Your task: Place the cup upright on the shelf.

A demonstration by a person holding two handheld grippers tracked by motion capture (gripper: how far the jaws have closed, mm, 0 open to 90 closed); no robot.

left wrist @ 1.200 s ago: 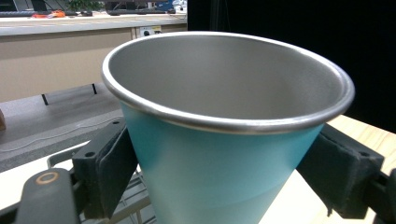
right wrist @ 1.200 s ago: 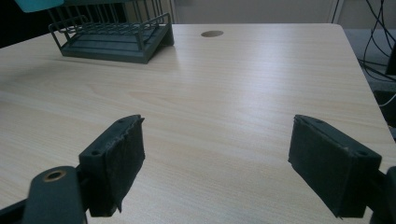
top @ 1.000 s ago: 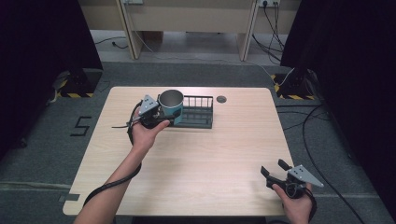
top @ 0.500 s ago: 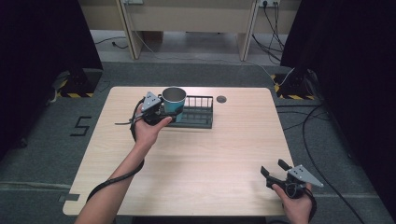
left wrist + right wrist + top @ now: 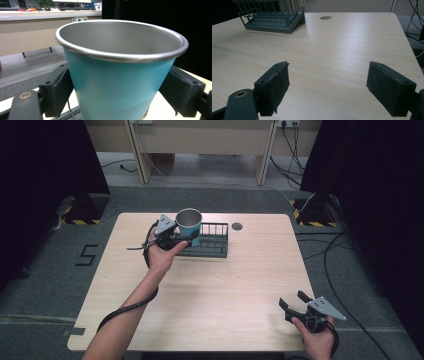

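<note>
A teal metal cup [image 5: 189, 225] with a steel rim and bare steel inside is held upright over the left end of a dark wire rack [image 5: 210, 241]. My left gripper [image 5: 176, 240] is shut on the cup [image 5: 120, 75], one pad [image 5: 58, 93] on each side of its wall. The cup is lifted, and its bottom is hidden. Near the table's front right corner my right gripper [image 5: 293, 302] rests open, nothing between its pads [image 5: 274, 87], pointing across the table toward the rack [image 5: 274, 18].
The wooden table [image 5: 225, 290] has a round cable hole [image 5: 237, 226] just right of the rack. Cables run over the floor at the right and behind the table. A desk stands beyond the far edge.
The left gripper has carried the cup a little to the right and away, further over the rack's left end. The right gripper has stayed still.
</note>
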